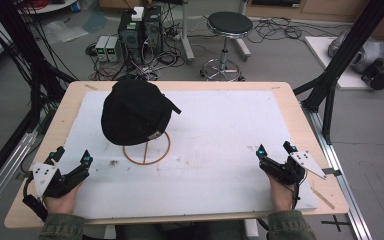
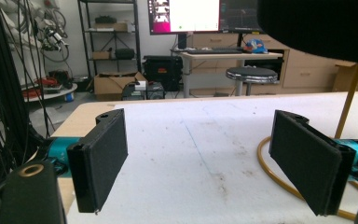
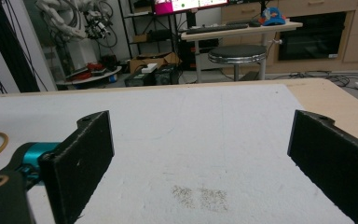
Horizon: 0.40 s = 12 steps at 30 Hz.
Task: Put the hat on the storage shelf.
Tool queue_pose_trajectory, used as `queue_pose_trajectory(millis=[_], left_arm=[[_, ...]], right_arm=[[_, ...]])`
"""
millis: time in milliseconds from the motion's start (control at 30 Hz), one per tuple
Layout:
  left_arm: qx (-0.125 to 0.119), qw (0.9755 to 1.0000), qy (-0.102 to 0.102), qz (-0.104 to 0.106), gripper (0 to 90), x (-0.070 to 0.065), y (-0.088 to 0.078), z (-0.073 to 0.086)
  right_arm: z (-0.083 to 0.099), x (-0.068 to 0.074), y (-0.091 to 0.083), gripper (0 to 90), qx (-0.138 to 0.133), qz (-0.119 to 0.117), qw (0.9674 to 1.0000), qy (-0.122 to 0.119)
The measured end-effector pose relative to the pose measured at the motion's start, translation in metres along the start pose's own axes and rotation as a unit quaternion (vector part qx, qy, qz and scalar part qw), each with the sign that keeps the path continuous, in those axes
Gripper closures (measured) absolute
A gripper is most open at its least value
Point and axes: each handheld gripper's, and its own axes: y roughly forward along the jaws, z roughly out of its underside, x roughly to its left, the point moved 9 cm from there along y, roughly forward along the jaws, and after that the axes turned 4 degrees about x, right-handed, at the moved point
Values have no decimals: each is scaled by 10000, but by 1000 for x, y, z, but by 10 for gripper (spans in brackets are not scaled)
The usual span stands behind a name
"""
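Observation:
A black cap [image 1: 135, 111] sits on top of a thin wooden stand whose ring base [image 1: 147, 147] lies on the white mat [image 1: 215, 135]. In the left gripper view the cap's underside [image 2: 321, 28] hangs at the top right and the ring base [image 2: 279, 179] curves behind the right jaw. My left gripper [image 1: 71, 156] rests at the mat's near left corner, open and holding nothing [image 2: 205, 163]. At the near right my right gripper [image 1: 276, 148] is open too, with bare mat between its jaws [image 3: 200, 158].
The wooden table's edge [image 1: 55, 125] frames the mat. Beyond the table stand a black stool [image 1: 228, 30], computer towers [image 1: 139, 31] and tangled cables on the floor. Black frame posts [image 1: 340, 60] rise at the right.

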Motion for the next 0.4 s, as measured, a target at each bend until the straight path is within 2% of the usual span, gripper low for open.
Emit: queue_pose_trajectory(millis=[400], left_arm=[[65,10000,17,68,196,-2,1,2]], right_arm=[[1,1,1,61,21,-22,10000,-6]])
